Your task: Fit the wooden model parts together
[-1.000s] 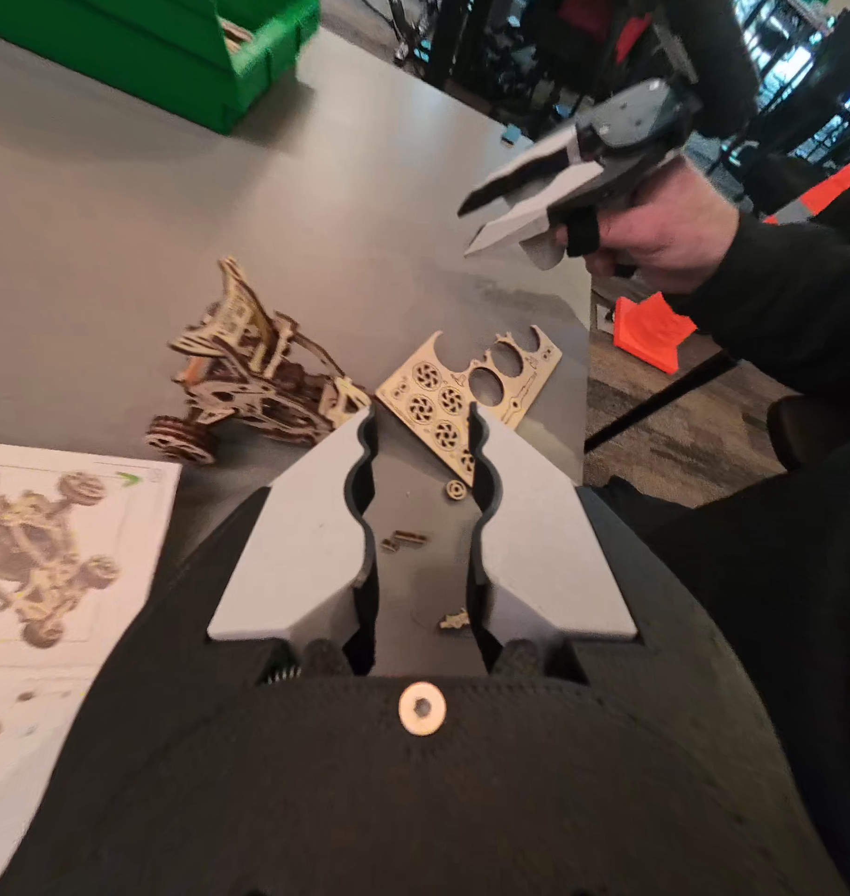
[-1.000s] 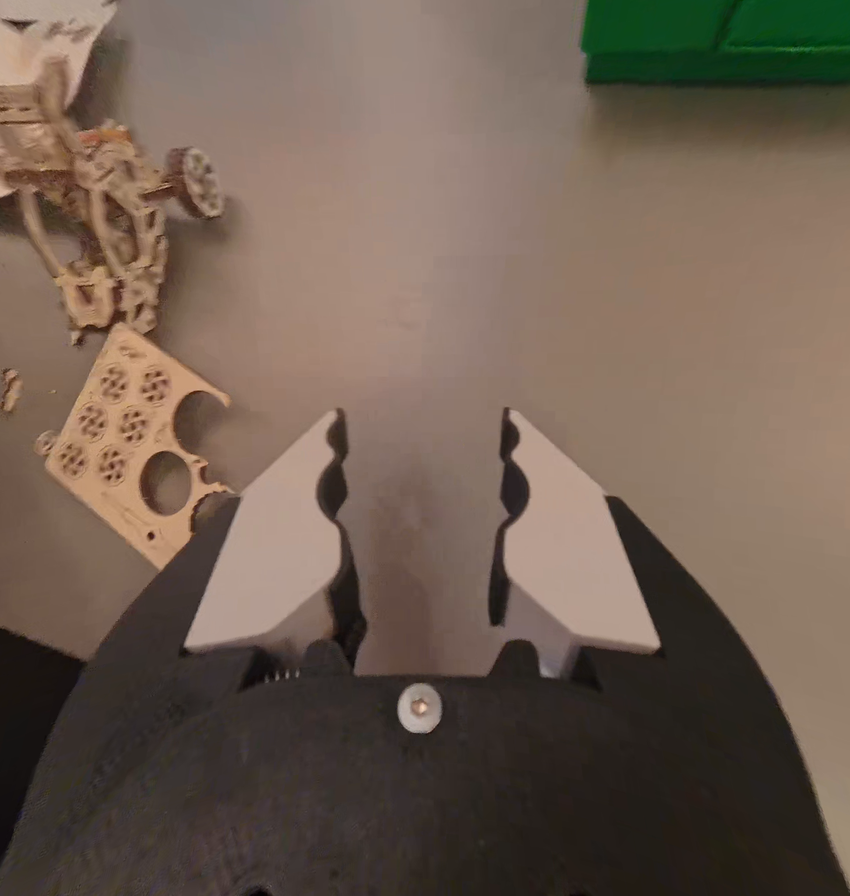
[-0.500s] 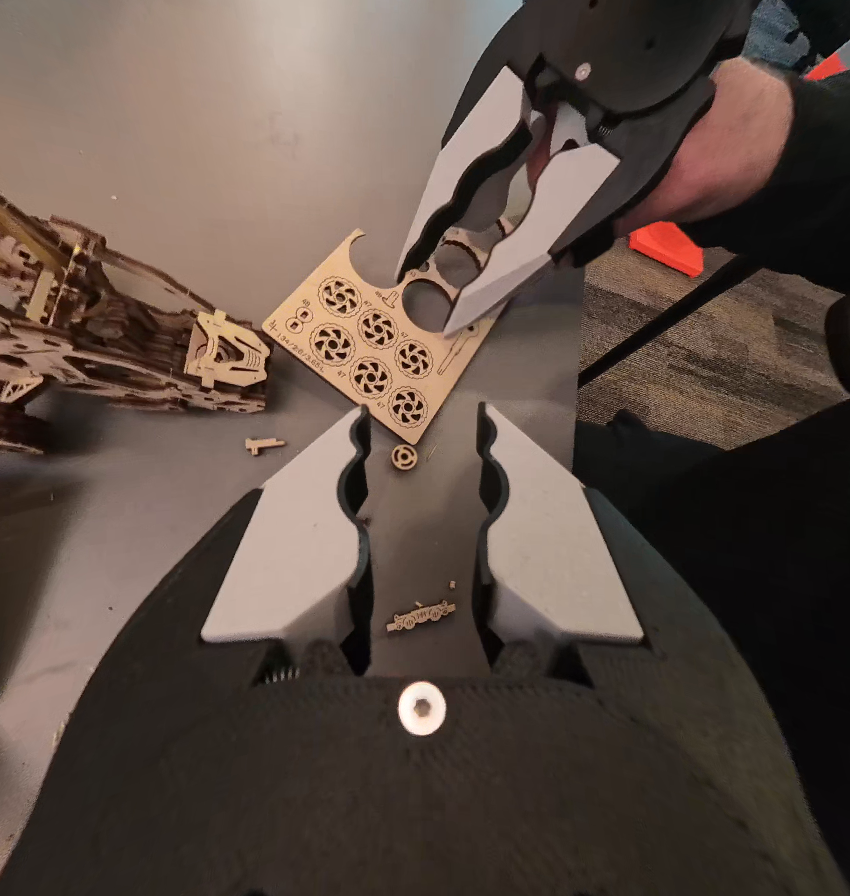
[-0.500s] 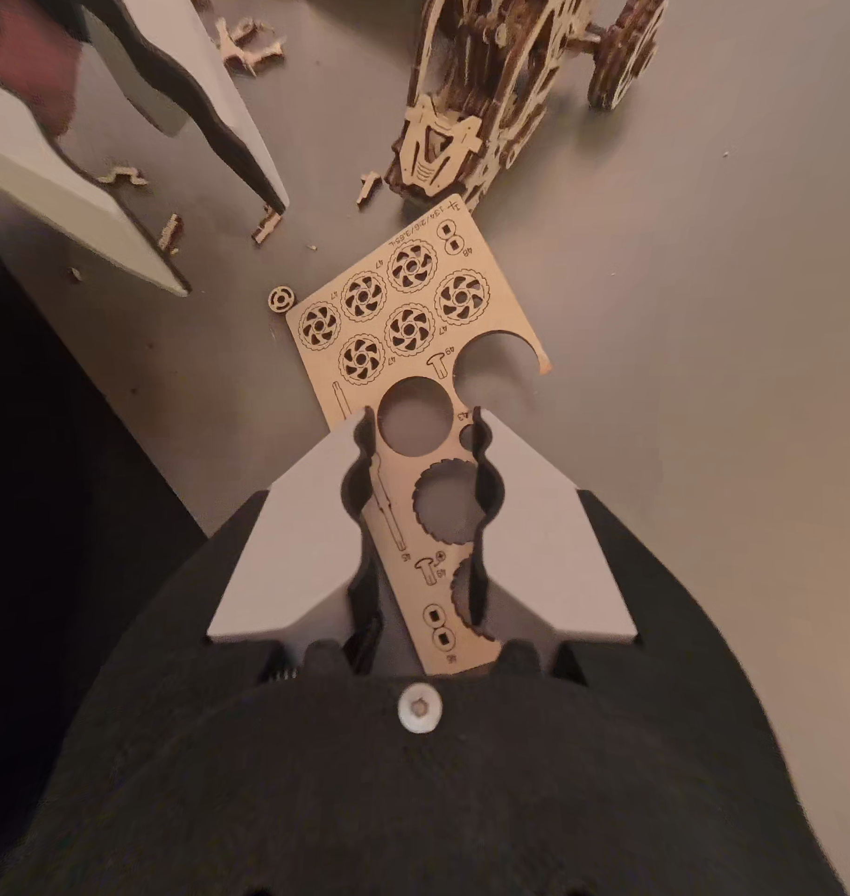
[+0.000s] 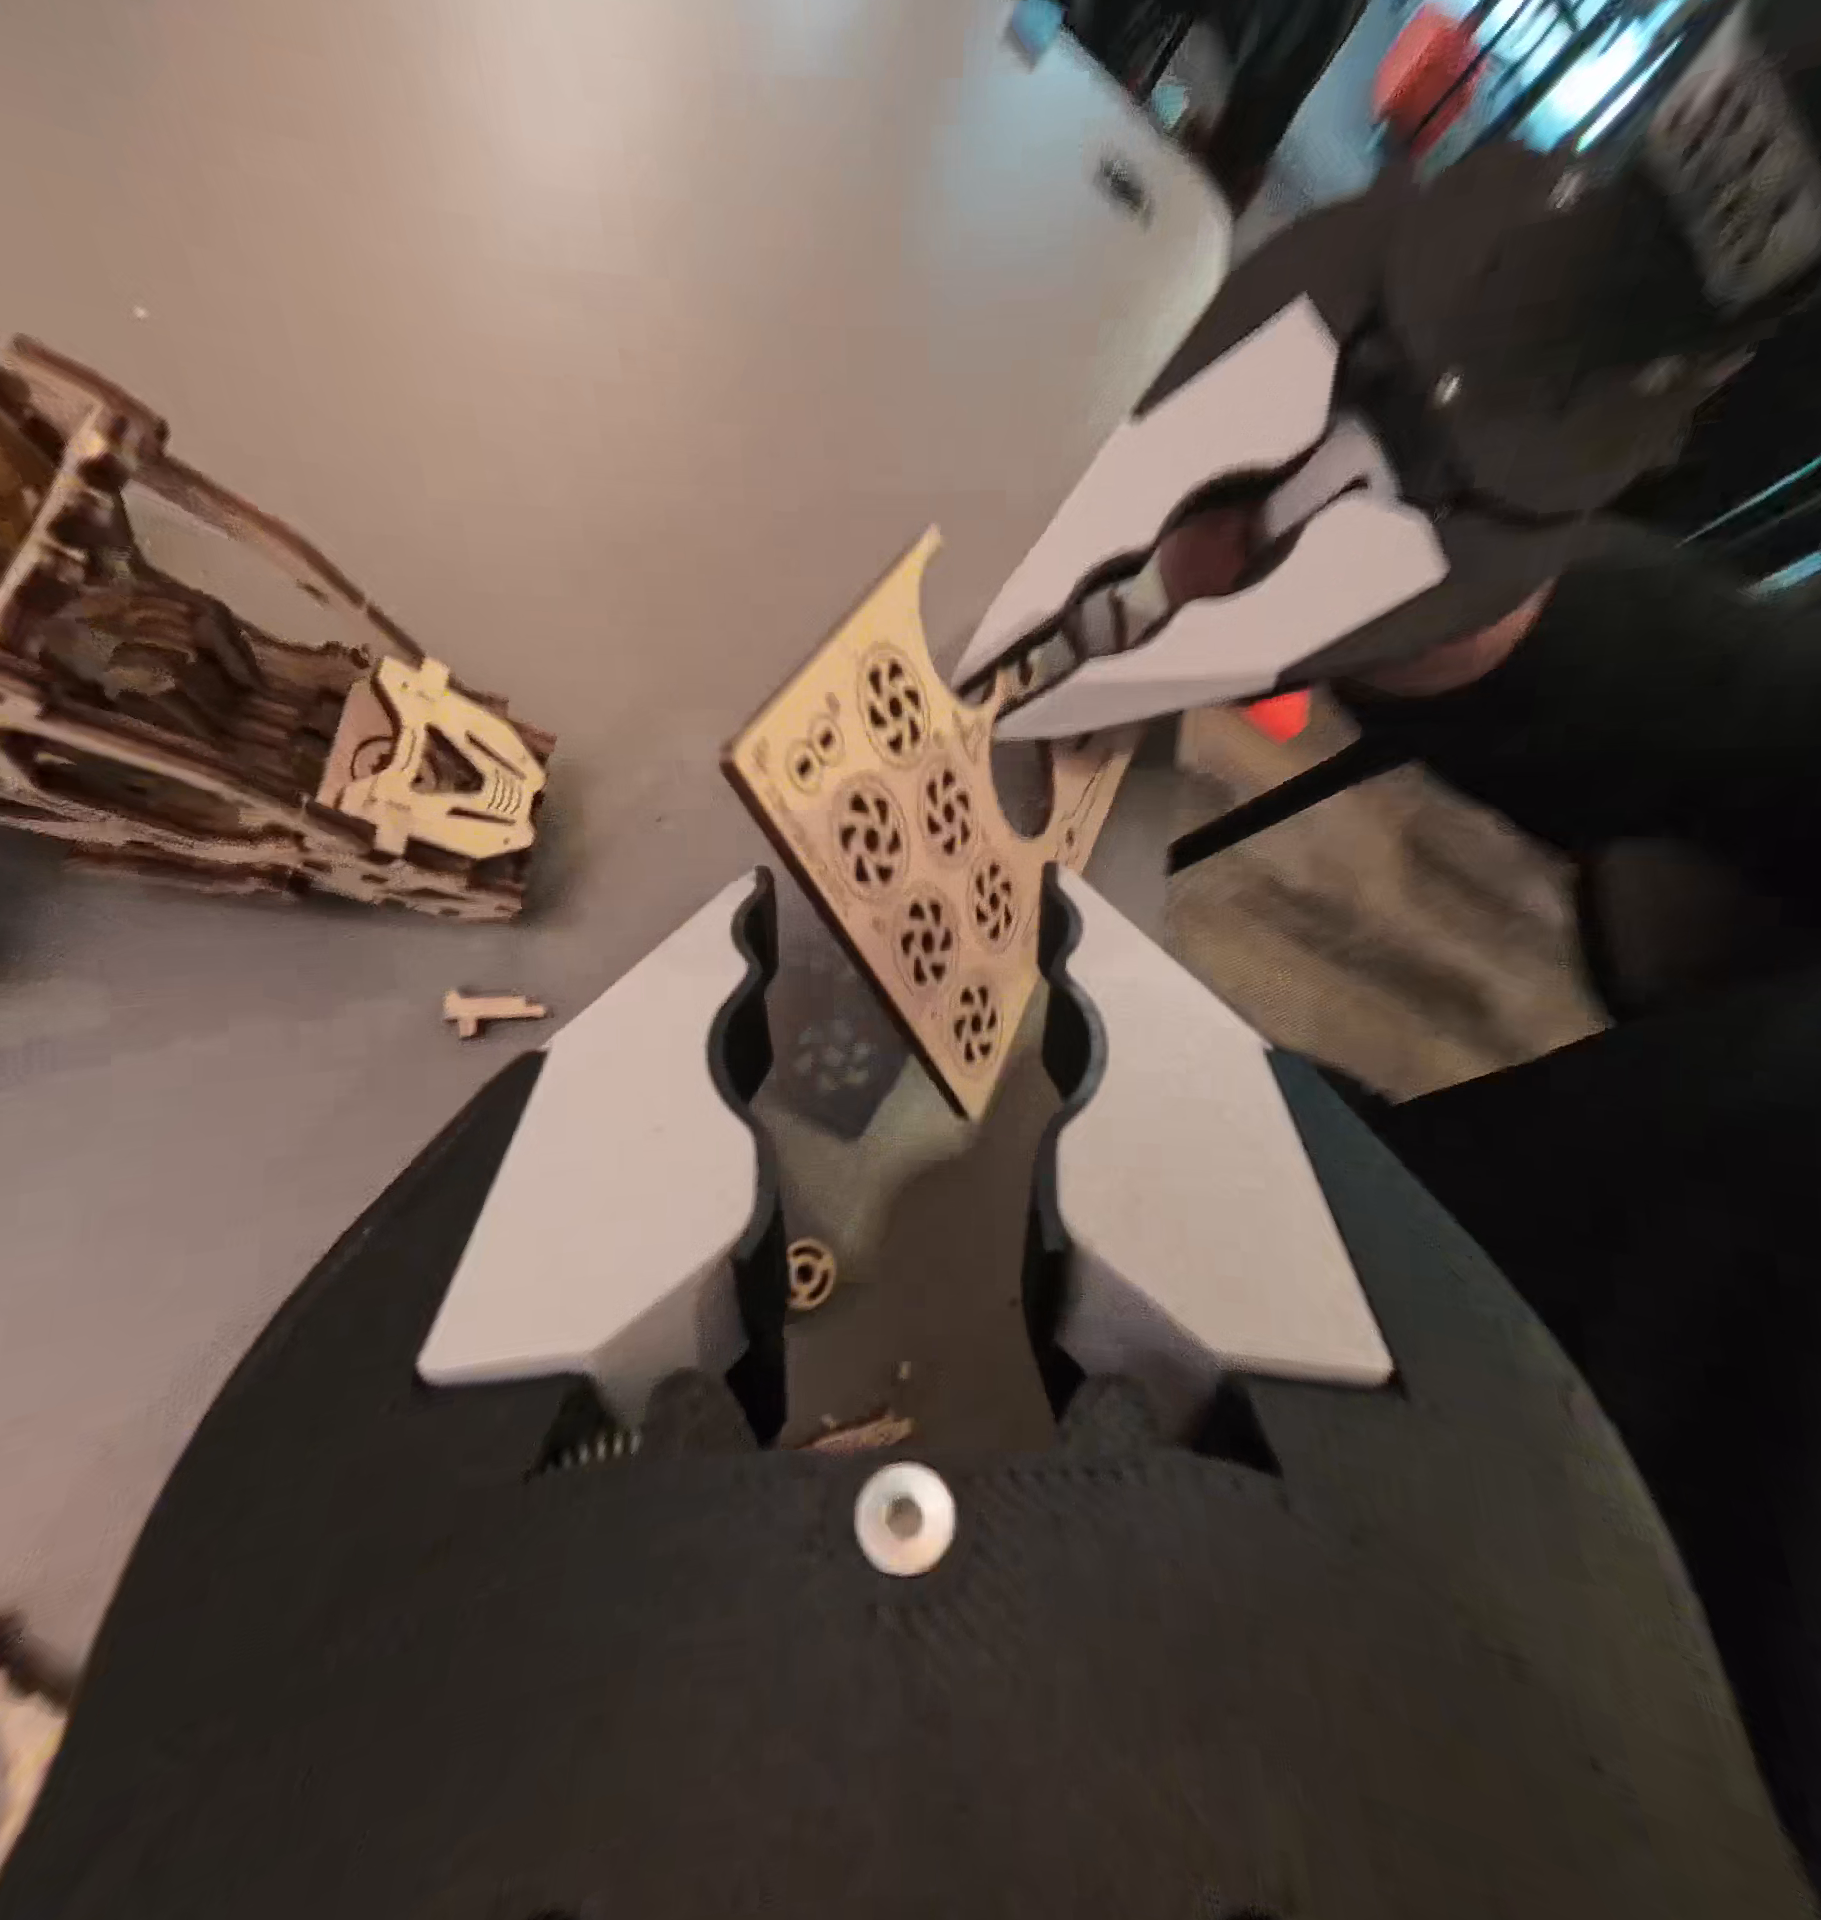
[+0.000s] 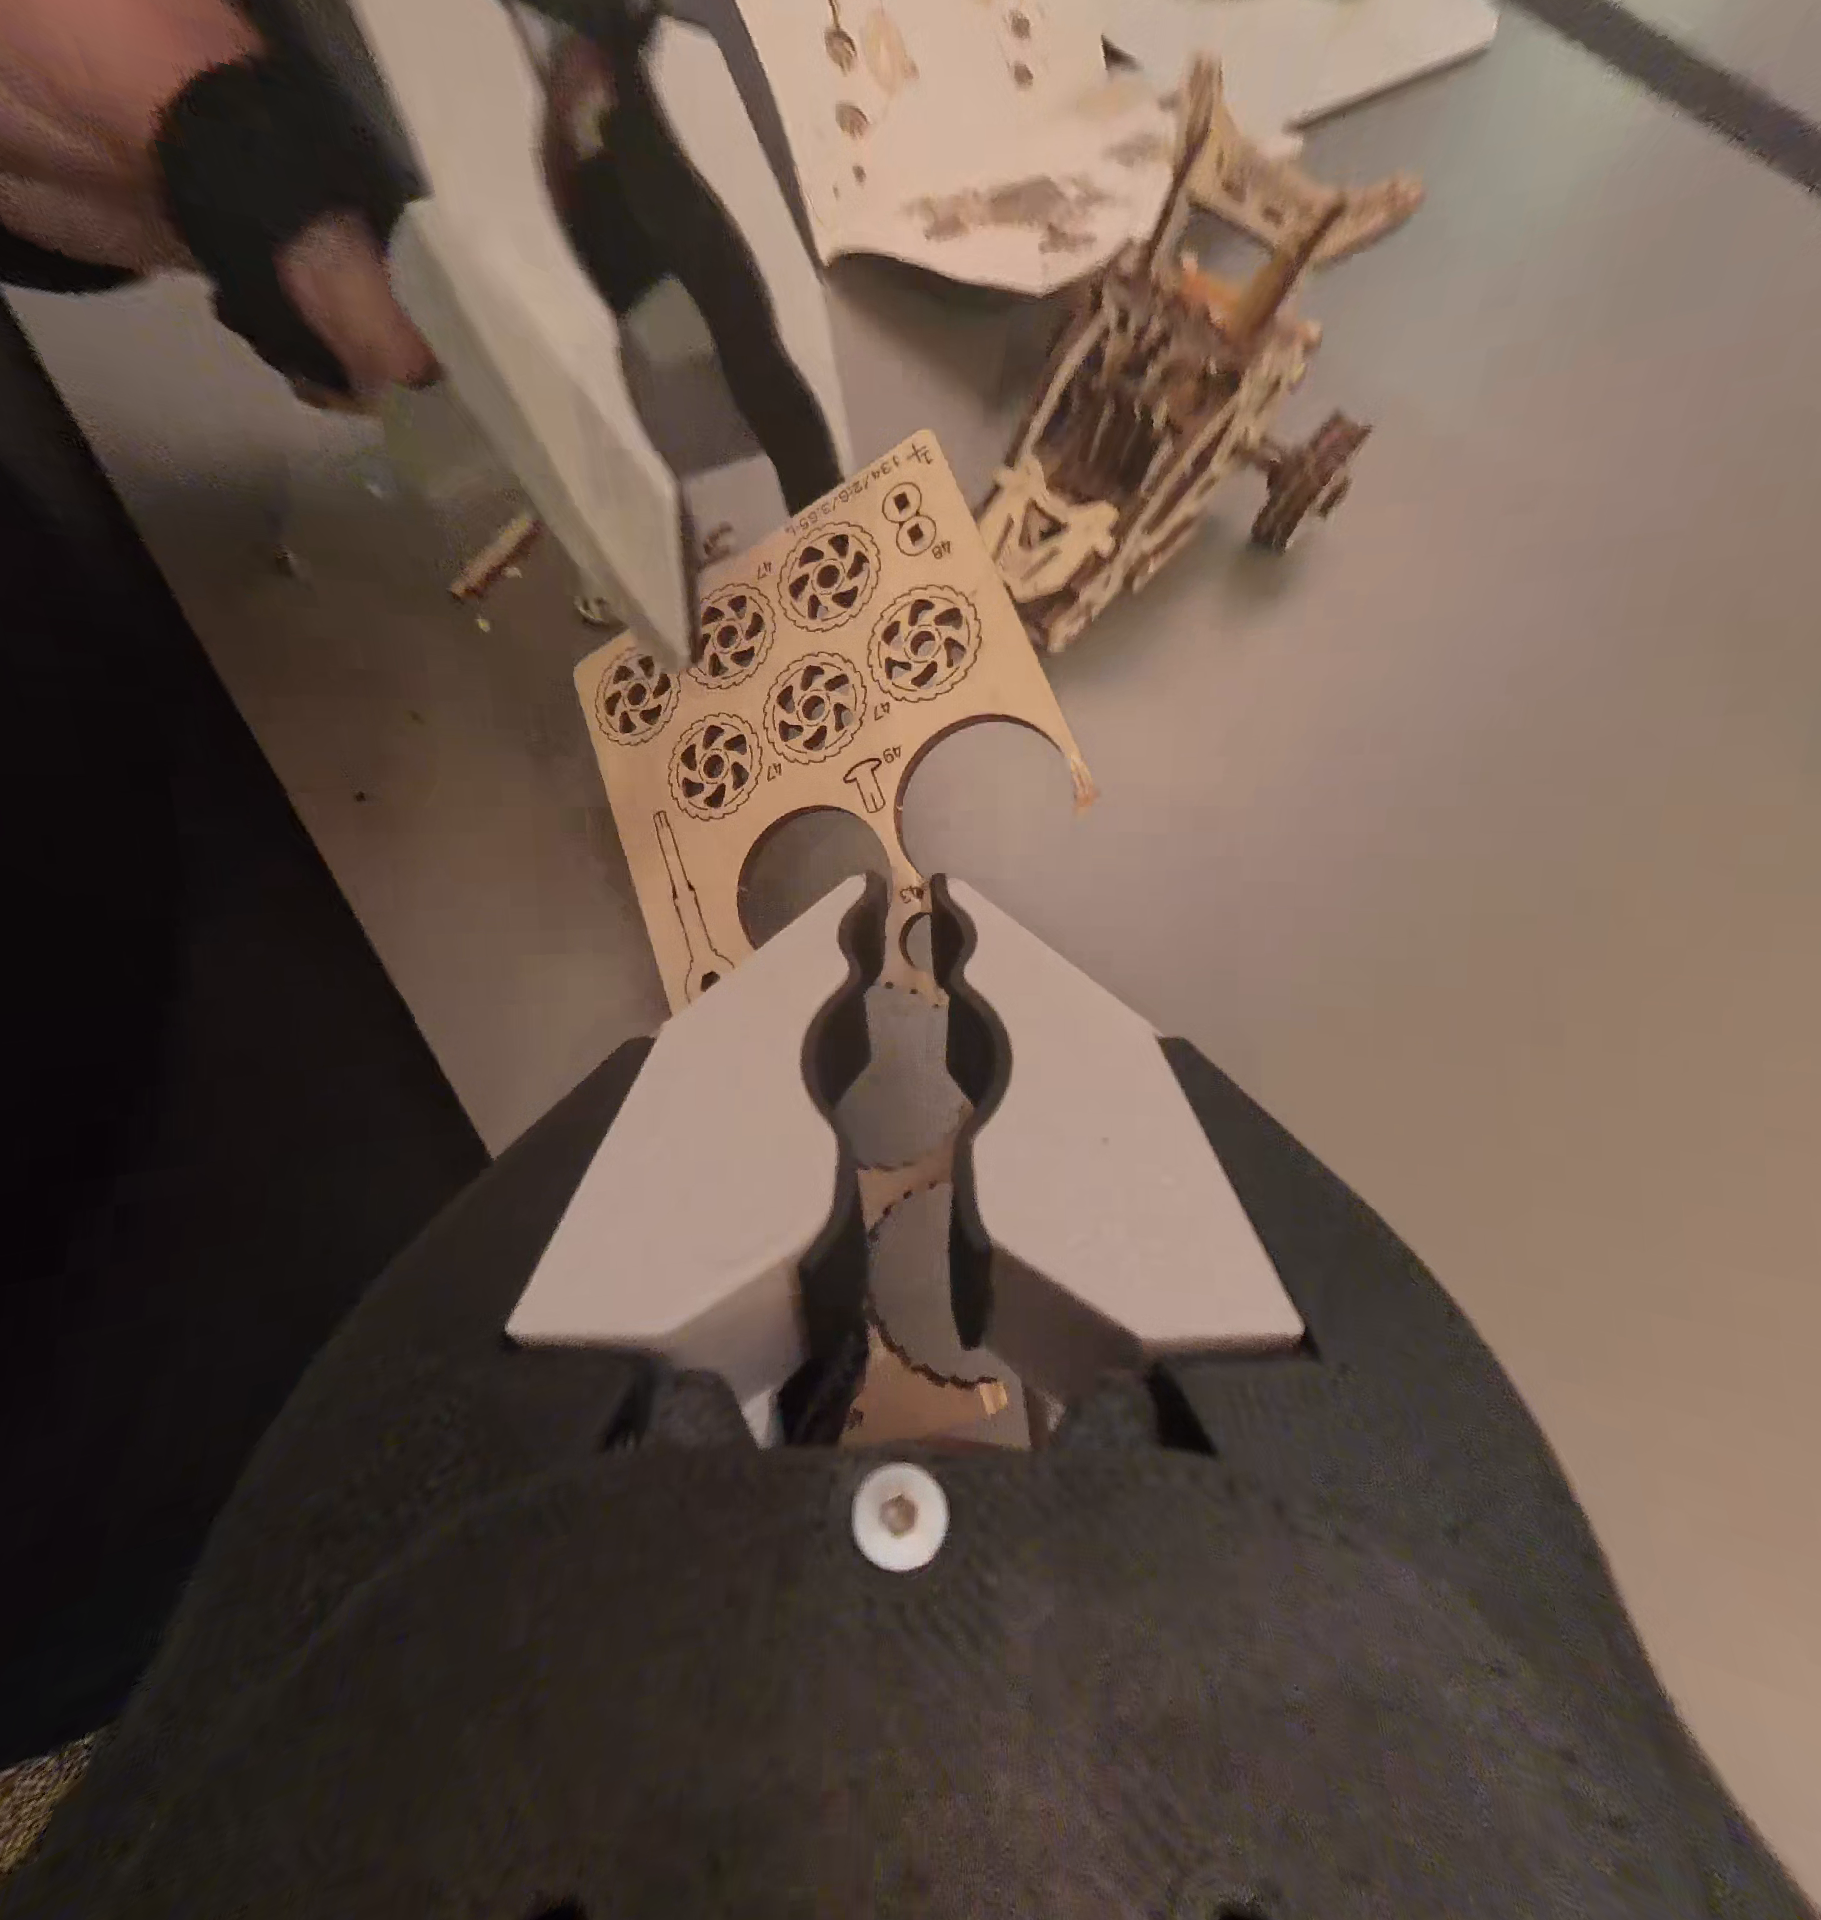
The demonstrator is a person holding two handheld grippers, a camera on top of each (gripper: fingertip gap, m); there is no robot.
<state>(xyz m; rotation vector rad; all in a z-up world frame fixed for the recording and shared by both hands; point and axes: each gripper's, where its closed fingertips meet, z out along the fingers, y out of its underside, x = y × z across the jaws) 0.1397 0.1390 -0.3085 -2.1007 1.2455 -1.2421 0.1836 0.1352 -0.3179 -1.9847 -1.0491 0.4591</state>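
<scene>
My right gripper (image 6: 903,888) is shut on a thin wooden parts sheet (image 6: 812,665) with several round gear cut-outs and holds it tilted above the grey table (image 6: 1405,935). In the left wrist view the sheet (image 5: 916,831) hangs from the right gripper (image 5: 973,707), its lower corner between the fingers of my open left gripper (image 5: 904,894). The left gripper (image 6: 745,566) shows at the sheet's far edge in the right wrist view. The partly built wooden model car (image 5: 262,727) lies on the table to the left, also seen in the right wrist view (image 6: 1166,416).
A small loose wooden ring (image 5: 810,1273) and a small wooden peg (image 5: 490,1010) lie on the table (image 5: 573,364) near the left gripper. An instruction sheet (image 6: 989,125) lies behind the model. The table edge (image 6: 293,748) runs close by, with dark floor beyond. Measured from the fingertips, the small wooden peg (image 5: 490,1010) is 6 centimeters or so from the left gripper and 12 centimeters from the right.
The right gripper has shut on the parts sheet and lifted it off the table, tilted. The left gripper has moved in, so the sheet's corner now sits between its open fingers.
</scene>
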